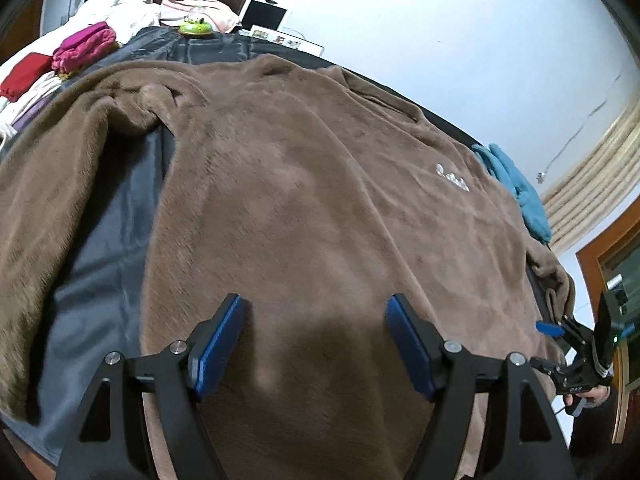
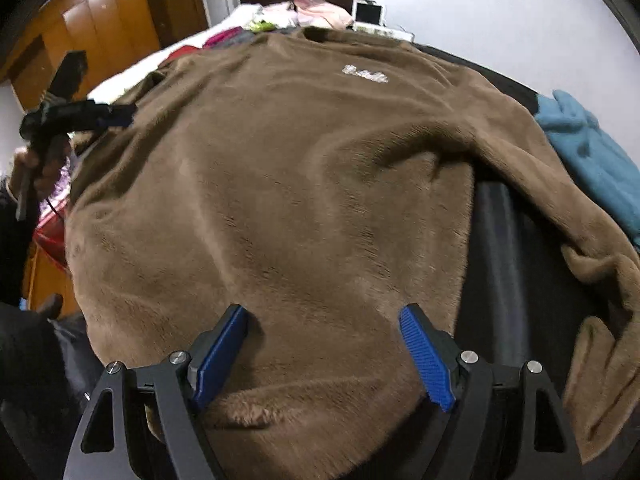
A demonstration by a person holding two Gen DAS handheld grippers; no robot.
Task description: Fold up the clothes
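A brown fleece sweatshirt (image 1: 320, 180) (image 2: 300, 180) lies spread front-up on a dark grey cover (image 1: 100, 260) (image 2: 500, 260), with a small white logo (image 1: 452, 178) (image 2: 366, 74) on its chest. One sleeve (image 1: 48, 200) trails down the left, the other sleeve (image 2: 560, 208) down the right. My left gripper (image 1: 316, 332) hovers open over the lower body of the sweatshirt, nothing between its blue pads. My right gripper (image 2: 324, 336) stands open over the hem near the right side, pads apart from the fleece. Each gripper shows in the other's view: right gripper (image 1: 544, 344), left gripper (image 2: 120, 116).
A blue garment (image 1: 520, 188) (image 2: 592, 160) lies beside the far sleeve. Red, pink and white clothes (image 1: 84, 46) are piled at the back left, near a green ornament (image 1: 195, 26). Wooden wardrobe doors (image 2: 100, 12) stand behind. A hand (image 2: 24, 160) holds the left gripper.
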